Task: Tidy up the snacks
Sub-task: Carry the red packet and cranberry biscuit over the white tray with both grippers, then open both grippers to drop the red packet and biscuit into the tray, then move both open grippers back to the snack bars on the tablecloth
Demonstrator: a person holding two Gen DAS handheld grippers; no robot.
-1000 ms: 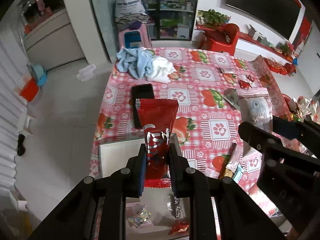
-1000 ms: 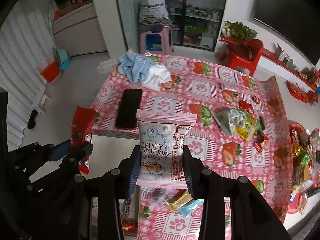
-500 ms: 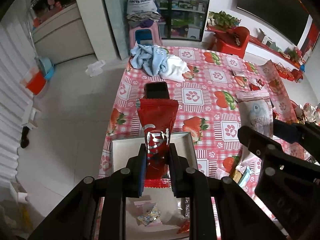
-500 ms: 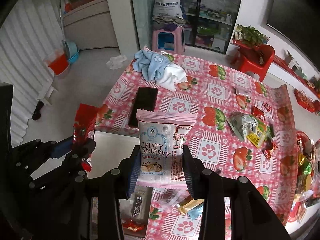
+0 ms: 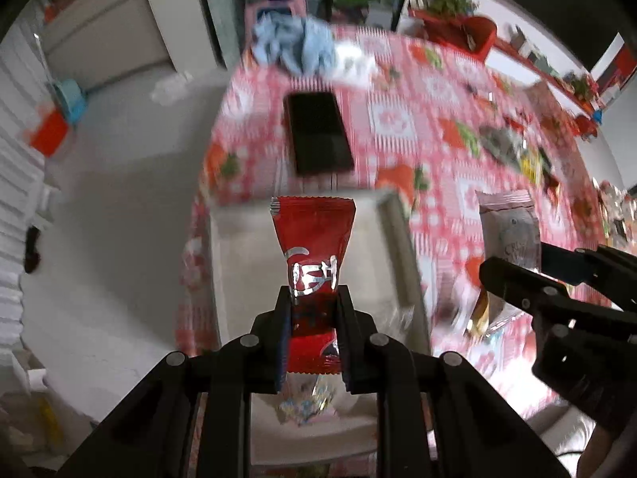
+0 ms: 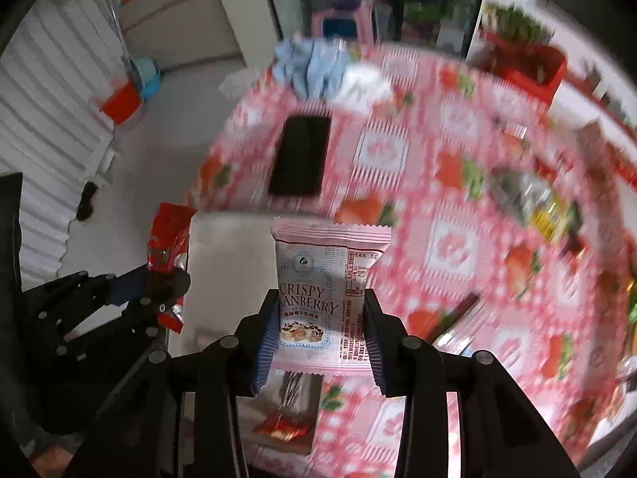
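My left gripper point(image 5: 312, 310) is shut on a red snack packet point(image 5: 312, 247), held upright over the white box point(image 5: 247, 263) near the table's left edge. My right gripper point(image 6: 320, 318) is shut on a pink and white Crispy Cranberry packet point(image 6: 326, 275), above the box's right side. In the right wrist view the left gripper point(image 6: 159, 290) with its red packet point(image 6: 167, 239) shows at left. In the left wrist view the right gripper point(image 5: 513, 279) and its pale packet point(image 5: 509, 231) show at right. Small wrapped snacks point(image 5: 310, 398) lie in the box's near end.
A black phone point(image 5: 318, 131) lies on the strawberry tablecloth point(image 5: 398, 119) beyond the box. A blue and white cloth point(image 5: 298, 46) sits at the far end. Loose snacks point(image 6: 533, 195) are scattered at right. The table's left edge drops to the floor point(image 5: 119, 207).
Both grippers have sunk towards the table with their packets still gripped. The white box and phone now look larger and nearer, and the background is motion-blurred.
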